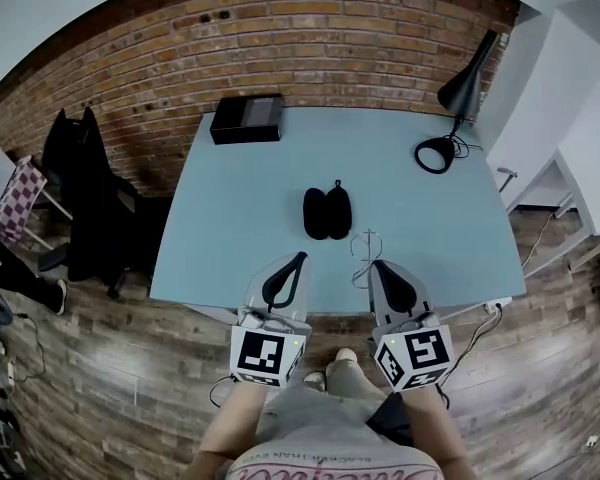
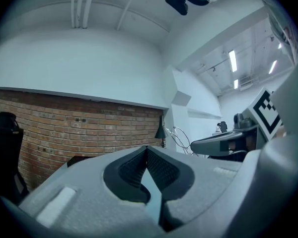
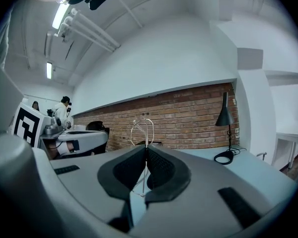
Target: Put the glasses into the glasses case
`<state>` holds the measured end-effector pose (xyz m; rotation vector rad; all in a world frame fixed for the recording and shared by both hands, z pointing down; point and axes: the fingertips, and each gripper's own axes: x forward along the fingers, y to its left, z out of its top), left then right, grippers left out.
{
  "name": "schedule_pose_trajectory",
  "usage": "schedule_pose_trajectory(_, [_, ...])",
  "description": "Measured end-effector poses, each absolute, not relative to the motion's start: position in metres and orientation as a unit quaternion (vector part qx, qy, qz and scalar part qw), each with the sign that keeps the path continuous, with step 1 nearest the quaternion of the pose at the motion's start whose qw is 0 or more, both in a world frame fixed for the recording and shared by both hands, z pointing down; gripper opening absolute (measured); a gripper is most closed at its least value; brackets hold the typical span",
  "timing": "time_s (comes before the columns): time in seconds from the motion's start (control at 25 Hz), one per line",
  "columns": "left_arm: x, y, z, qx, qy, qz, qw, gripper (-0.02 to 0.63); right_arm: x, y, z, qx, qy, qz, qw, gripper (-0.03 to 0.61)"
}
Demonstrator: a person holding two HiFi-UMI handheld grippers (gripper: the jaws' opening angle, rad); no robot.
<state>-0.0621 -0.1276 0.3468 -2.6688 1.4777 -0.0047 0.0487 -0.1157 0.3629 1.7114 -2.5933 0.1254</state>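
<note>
Right gripper [image 3: 145, 148] clenched on the thin wire glasses [image 3: 141, 127], frame poking past the tips. Left gripper [image 2: 147, 149] closed, empty. Glasses case [image 1: 327, 214] lies open on the table [image 1: 240, 198], just ahead. Best: light grip, lower the glasses into an open half while left steadies the case. Lenses and temples hard to make out; can't tell if the glasses are lifted.
</note>
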Motion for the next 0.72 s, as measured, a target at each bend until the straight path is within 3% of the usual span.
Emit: schedule_pose_trajectory(0.72, [-0.037, -0.264, 0.379, -0.843, 0.535, -0.044, 0.018, 0.005, 0.077, -0.266, 0.383, 0.497, -0.863, 0.088, 0.028, 0.015])
